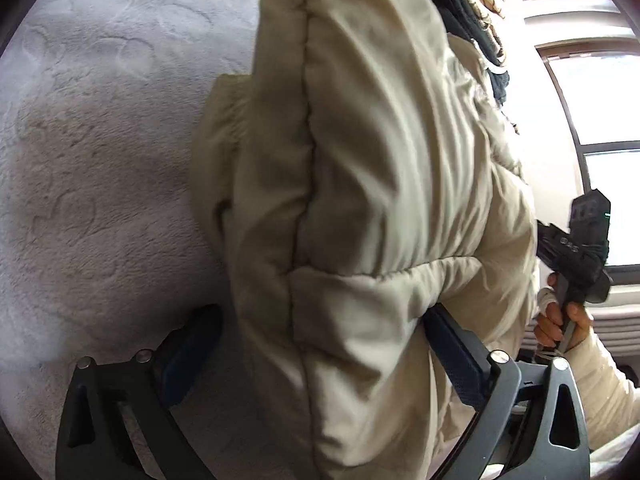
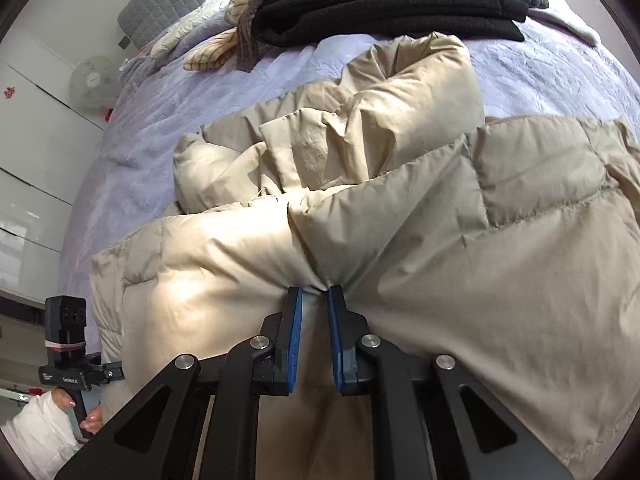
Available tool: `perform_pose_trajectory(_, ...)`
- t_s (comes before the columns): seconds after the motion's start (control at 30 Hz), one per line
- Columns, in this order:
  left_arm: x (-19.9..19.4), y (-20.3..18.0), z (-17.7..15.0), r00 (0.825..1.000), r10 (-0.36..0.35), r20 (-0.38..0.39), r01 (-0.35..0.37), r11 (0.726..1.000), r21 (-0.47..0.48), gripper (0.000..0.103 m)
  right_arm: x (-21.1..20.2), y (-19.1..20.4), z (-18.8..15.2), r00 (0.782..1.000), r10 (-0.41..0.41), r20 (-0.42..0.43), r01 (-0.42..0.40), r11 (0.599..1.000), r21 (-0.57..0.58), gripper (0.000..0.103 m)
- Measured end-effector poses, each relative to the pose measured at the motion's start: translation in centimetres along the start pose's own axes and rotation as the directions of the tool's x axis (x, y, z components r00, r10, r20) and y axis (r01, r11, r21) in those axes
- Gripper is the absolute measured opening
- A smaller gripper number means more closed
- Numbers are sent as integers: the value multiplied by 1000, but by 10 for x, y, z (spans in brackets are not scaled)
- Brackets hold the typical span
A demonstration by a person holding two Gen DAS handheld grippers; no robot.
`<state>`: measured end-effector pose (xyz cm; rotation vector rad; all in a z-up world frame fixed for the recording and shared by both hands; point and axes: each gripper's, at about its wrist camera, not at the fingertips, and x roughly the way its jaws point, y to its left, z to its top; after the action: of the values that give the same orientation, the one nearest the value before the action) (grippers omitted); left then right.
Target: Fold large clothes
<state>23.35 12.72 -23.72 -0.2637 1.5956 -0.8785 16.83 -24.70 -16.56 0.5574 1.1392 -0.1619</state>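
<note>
Left wrist view: beige puffer jacket (image 1: 360, 200) fills centre of frame, a thick quilted fold hanging/raised over the grey-lilac bed cover (image 1: 100, 160). Left tool (image 1: 320, 360) sits at 6 o'clock, fingers spread wide w/ the padded fold between them; blue pad of one finger (image 1: 188, 360) shows at approx. 7 o'clock, clear of the fabric, the other (image 1: 460, 360) at approx. 5 o'clock against the jacket's underside. Whether it actually pinches the fold: cannot tell. At 3–4 o'clock, right hand (image 1: 560, 320) grips the handle of the other device, window (image 1: 600, 120) behind.

Right wrist view: jacket (image 2: 400, 220) lies spread on the bed (image 2: 160, 120), bulk running from 9 to 3 o'clock, a crumpled section toward 12. Right tool (image 2: 314, 292) at 6 o'clock, blue pads nearly together, pinching a gathered tuck of the jacket's near edge at the tips; fabric puckers toward the grip point. Pile of dark fleece clothing (image 2: 380, 4) w/ cream-striped items lies at 12 o'clock, apart from the jacket. Left hand (image 2: 90, 420) w/ its device at 8 o'clock, just beside the jacket's edge. White cabinet fronts (image 2: 40, 140) at 9 o'clock beyond the bed.
</note>
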Motion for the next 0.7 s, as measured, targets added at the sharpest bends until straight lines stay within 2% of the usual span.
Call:
perform_pose_trajectory(0.03,0,-3,2,997,-72,-13,72,997,-3,47,2,-3,1,1000,6,-4,-6,1000,16,11)
perform_pose_trajectory(0.07,-1,-5,1,994,-112,-21,111,994,-20,42,4,-5,2,1000,9,-8,-9,1000,28,11)
perform_pose_trajectory(0.13,-6,-21,1,994,-107,-15,107,994,19,27,8,-9,4,1000,13,-18,-12,999,48,11)
perform_pose_trajectory(0.27,-30,-53,-9,987,-159,-6,159,986,56,26,17,-19,8,998,29,-47,-24,994,104,10)
perform_pose_trajectory(0.43,-53,-111,-20,963,-270,7,268,956,124,26,28,-36,14,993,82,-87,-64,978,198,9)
perform_pose_trajectory(0.5,-54,-140,-23,959,-285,3,281,947,159,26,30,-41,15,990,105,-98,-81,971,225,8)
perform_pose_trajectory(0.6,-50,-175,-25,962,-274,2,268,945,188,26,25,-46,16,985,137,-106,-108,964,244,8)
perform_pose_trajectory(0.7,-51,-195,-30,960,-281,-5,277,940,198,26,-1,-44,12,986,133,-102,-107,968,227,11)
